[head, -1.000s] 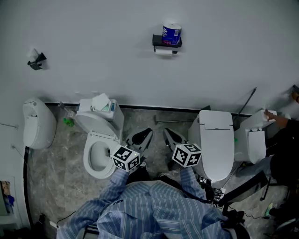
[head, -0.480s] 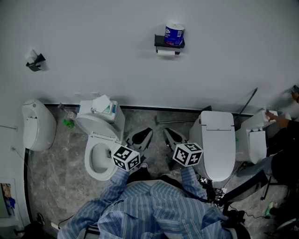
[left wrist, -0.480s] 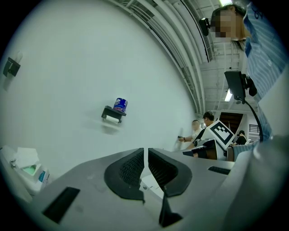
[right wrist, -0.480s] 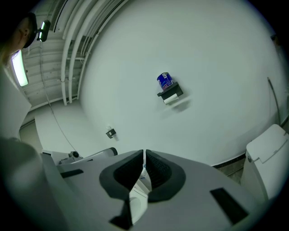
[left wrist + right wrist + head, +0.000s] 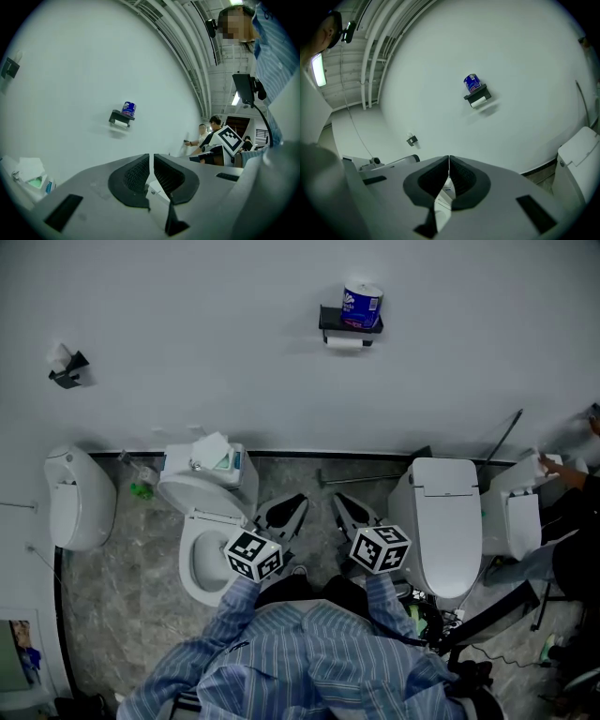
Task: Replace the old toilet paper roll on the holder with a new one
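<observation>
Your left gripper (image 5: 151,174) and right gripper (image 5: 449,180) are both closed tight, with nothing between the jaws. The holder (image 5: 327,321) is well ahead on the wall (image 5: 187,334), the wrapped new roll (image 5: 362,305) standing on its shelf, the old roll (image 5: 345,342) hanging beneath. Arrive with jaws closed, or reach clumsily, and you may knock the new roll to the floor (image 5: 131,587)

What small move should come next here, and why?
Probably walk closer to the holder first. Both the left claw and the right claw are shut and empty, and the holder, with its white roll and the wrapped blue roll on top, looks far beyond them.
</observation>
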Motion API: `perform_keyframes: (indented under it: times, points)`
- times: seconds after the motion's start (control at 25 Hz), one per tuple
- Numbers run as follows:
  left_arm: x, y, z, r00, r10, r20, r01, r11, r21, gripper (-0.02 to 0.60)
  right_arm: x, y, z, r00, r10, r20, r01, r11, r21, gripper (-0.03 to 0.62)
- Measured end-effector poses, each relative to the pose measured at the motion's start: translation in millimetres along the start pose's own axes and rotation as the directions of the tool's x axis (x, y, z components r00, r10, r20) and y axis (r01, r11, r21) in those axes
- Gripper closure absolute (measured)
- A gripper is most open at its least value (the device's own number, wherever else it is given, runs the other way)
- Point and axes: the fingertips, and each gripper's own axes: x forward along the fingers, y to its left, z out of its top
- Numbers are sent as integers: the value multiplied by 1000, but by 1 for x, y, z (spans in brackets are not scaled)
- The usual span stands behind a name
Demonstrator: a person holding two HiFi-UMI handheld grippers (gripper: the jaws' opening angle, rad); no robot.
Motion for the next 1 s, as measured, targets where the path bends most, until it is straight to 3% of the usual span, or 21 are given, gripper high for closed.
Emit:
perform_keyframes:
  times: [0.48,0.68,1.0]
  points:
    - [12,12,-16,998,-48,-38,45,997,-65,569,5,-14,-5,999,-35,-7,35,999,34,589]
    - [34,24,-15,999,-20,-36,18,998,-68,569,15,-36,2,999,-33,-30,34,999,29,589]
    - [97,45,-3,998,54,-16,-55,997,-55,568,44,-87,46,998,11,-70,-13,999,-34,589]
